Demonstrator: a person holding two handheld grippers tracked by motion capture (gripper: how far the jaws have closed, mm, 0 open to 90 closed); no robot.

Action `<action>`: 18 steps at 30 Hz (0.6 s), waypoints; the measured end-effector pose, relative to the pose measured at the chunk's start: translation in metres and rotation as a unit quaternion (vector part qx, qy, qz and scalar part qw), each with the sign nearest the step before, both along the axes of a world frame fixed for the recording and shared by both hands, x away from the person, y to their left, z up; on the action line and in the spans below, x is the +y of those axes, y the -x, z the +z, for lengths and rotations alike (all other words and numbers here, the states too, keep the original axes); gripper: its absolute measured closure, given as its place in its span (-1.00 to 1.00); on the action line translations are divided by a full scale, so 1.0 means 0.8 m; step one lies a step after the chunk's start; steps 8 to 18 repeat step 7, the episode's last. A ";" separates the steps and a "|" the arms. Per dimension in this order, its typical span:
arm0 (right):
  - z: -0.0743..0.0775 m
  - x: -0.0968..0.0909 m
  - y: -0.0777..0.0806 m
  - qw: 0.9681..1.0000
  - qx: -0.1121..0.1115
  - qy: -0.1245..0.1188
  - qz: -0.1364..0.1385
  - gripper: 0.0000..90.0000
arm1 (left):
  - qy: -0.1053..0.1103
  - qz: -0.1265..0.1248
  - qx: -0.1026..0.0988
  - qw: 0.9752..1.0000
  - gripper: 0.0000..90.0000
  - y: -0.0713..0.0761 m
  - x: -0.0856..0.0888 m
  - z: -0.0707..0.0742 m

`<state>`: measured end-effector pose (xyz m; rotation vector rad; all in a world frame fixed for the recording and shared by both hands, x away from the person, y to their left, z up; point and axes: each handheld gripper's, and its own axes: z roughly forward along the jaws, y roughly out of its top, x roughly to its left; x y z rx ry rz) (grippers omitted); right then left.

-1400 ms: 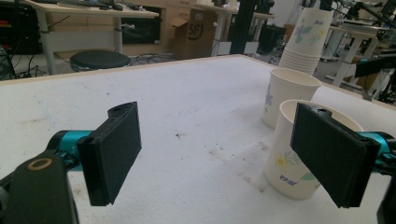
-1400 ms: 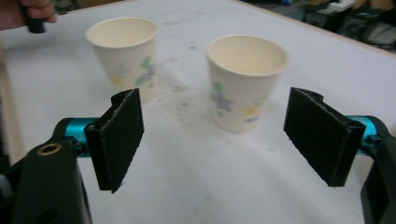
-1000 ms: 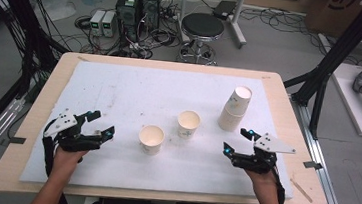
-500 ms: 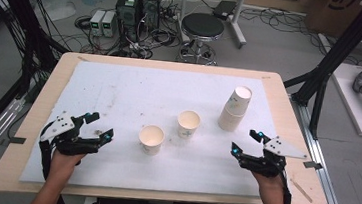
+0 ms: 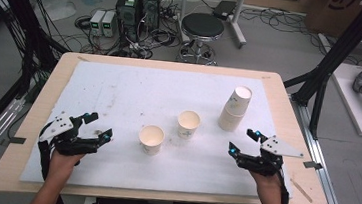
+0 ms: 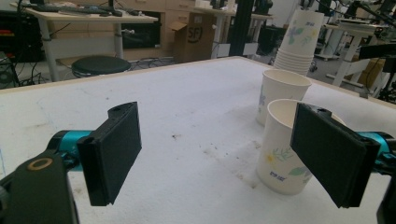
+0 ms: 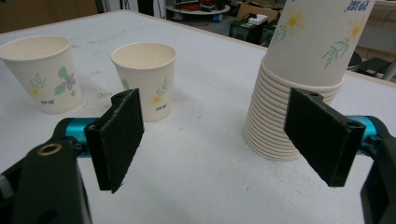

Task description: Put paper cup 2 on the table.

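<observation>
Two single paper cups stand on the white mat [image 5: 119, 91]: one near the front middle [image 5: 151, 139], the other [image 5: 188, 124] just behind and right of it. A tall stack of cups [image 5: 235, 108] stands at the right. My left gripper [image 5: 100, 127] rests at the front left, open and empty, pointing toward the nearer cup. In the left gripper view its jaws [image 6: 223, 156] stand wide, the near cup [image 6: 275, 144] partly behind the right pad. My right gripper [image 5: 242, 141] sits at the front right, open, with nothing held. In the right gripper view [image 7: 219, 140] the stack [image 7: 303, 70] stands just ahead.
The mat covers a wooden table [image 5: 276, 83] whose edges show all round. A black stool [image 5: 203, 26] and boxes of electronics [image 5: 138, 5] with cables stand on the floor beyond the far edge. Black frame posts [image 5: 334, 56] rise at both sides.
</observation>
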<state>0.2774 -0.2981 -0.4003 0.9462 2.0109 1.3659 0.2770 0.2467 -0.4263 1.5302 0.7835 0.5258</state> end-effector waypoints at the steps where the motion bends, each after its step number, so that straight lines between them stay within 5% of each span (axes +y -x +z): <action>1: 0.000 0.000 0.000 1.000 0.000 0.000 0.000 -0.54 | 0.000 0.000 0.000 1.000 -0.64 0.000 0.000 0.000; 18: -0.004 -0.001 -0.001 1.000 0.001 0.001 0.000 -0.54 | 0.003 0.001 0.001 1.000 -0.64 -0.001 -0.001 0.000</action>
